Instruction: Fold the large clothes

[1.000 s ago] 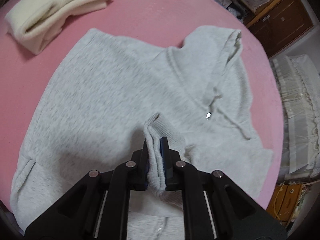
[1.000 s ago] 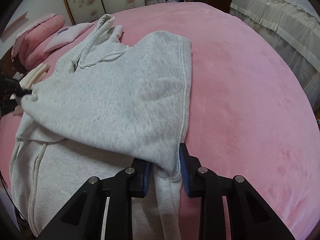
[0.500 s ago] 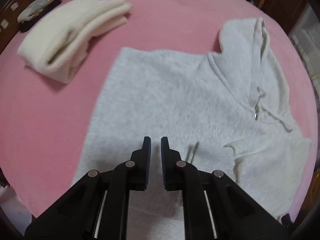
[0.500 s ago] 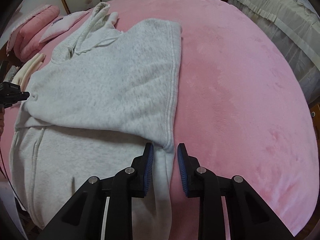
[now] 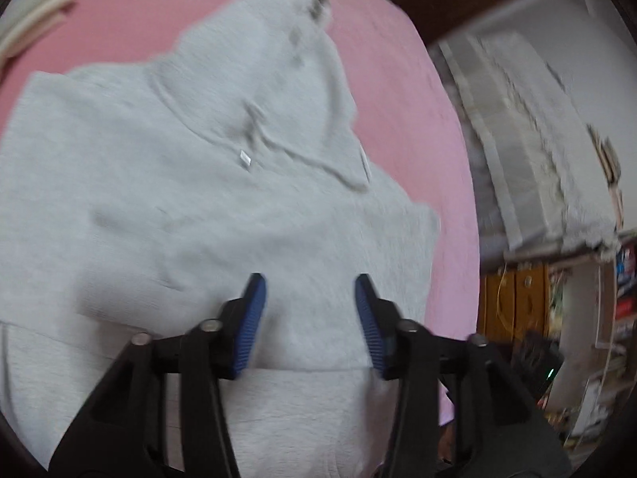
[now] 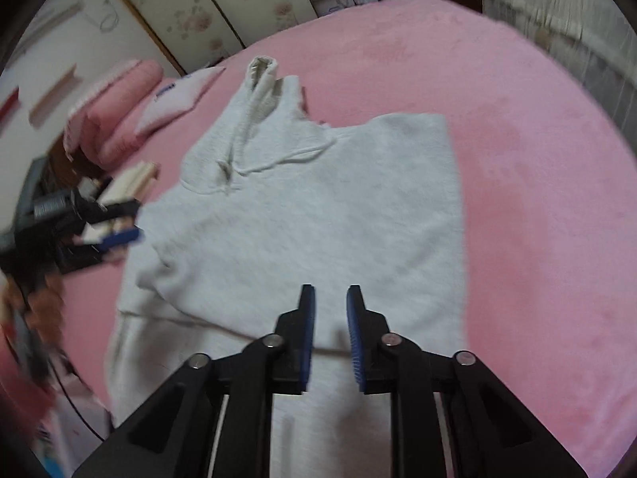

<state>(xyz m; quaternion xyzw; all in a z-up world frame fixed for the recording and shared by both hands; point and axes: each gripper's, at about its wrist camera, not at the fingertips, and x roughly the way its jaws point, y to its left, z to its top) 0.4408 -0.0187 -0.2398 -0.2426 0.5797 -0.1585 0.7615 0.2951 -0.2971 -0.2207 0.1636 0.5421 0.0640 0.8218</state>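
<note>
Left wrist view: my left claw [image 5: 308,290] hangs over the grey hoodie [image 5: 191,183] with nothing between its pads; its jaws have just been opening and stand released. Right wrist view: my right claw [image 6: 330,298] is also free of cloth, a narrow gap between the pads, which have just been closing on nothing. The hoodie lies on the pink bed [image 6: 517,127], sleeves folded across the body, hood [image 6: 258,91] pointing toward the pillows [image 6: 119,115] at the far end. I judge the sleeve fold laid and the next step a lengthwise fold. To do it well I would bring both claws down to the hem edge nearest me, one near each corner, pinch all layers together so the tucked sleeves do not slide out, lift evenly, and carry the hem toward the hood without dragging. Frames are motion-blurred, so edges are uncertain. Containers: none hold task items; a folded cream garment [image 5: 28,12] sits on the bed beside the hoodie.
</note>
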